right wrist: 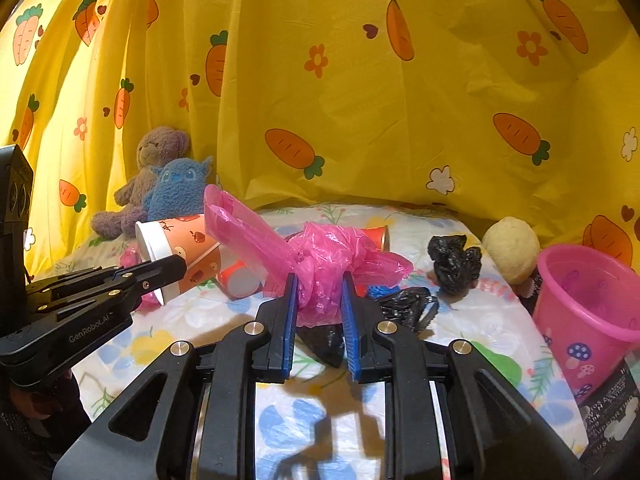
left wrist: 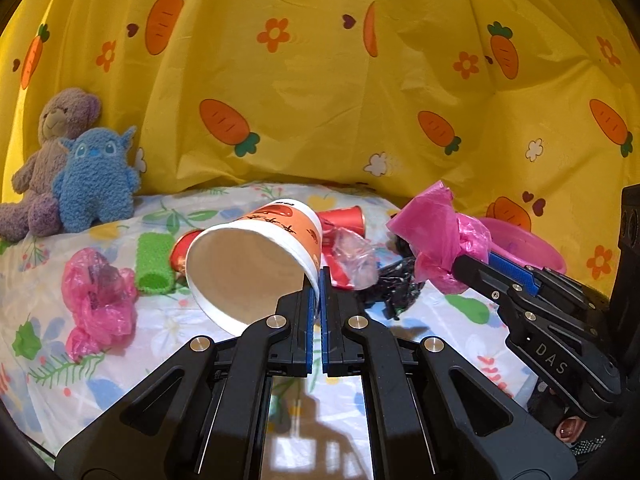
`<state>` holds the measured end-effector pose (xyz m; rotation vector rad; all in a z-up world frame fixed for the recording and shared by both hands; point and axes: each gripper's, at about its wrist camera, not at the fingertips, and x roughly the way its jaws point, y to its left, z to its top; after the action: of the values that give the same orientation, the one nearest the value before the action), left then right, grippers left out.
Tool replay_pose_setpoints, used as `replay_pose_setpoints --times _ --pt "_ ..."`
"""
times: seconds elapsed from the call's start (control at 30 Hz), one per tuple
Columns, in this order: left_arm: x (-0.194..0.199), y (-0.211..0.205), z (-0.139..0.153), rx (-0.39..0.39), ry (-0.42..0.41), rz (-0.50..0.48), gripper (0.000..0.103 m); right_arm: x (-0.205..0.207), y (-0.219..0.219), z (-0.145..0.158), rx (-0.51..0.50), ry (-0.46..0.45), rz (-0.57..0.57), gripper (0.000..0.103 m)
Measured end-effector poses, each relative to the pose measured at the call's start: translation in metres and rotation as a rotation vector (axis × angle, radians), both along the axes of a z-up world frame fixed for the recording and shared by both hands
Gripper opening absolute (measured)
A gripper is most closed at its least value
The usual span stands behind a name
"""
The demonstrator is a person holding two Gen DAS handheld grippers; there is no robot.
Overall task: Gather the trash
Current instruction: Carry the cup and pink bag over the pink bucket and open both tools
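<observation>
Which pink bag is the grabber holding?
The crumpled pink plastic bag pinched in the right gripper. The other pink bag lies loose on the flowery sheet, untouched.

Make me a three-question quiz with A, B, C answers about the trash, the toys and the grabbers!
1. Where do the teddy bear and blue plush toy sit?
A. against the yellow curtain
B. inside the bucket
C. under the cup

2. What colour is the bucket?
A. green
B. pink
C. black

3. What does the right gripper hold?
A. nothing
B. a red cup
C. a pink plastic bag

Answers: 1 A, both lean on the curtain. 2 B, its wall is pink. 3 C, the jaws squeeze the crumpled bag.
</observation>
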<state>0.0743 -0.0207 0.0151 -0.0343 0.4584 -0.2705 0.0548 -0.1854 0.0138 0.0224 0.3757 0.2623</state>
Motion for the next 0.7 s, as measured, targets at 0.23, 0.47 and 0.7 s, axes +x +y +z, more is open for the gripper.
replay_pose_setpoints --times 0.23,0.47,0.7 --pt "0.007 -0.041 0.003 0.026 -0.005 -0.068 0.002 -0.01 -0.037 0.003 0.021 -0.026 -0.084 0.022" --pt "0.012 -0.091 0.014 0.056 -0.032 -0.169 0.002 -0.013 -0.079 0.005 0.043 -0.051 -0.196 0.022" --pt "0.023 -0.154 0.024 0.082 -0.06 -0.287 0.002 -0.015 -0.125 0.009 0.046 -0.076 -0.34 0.022"
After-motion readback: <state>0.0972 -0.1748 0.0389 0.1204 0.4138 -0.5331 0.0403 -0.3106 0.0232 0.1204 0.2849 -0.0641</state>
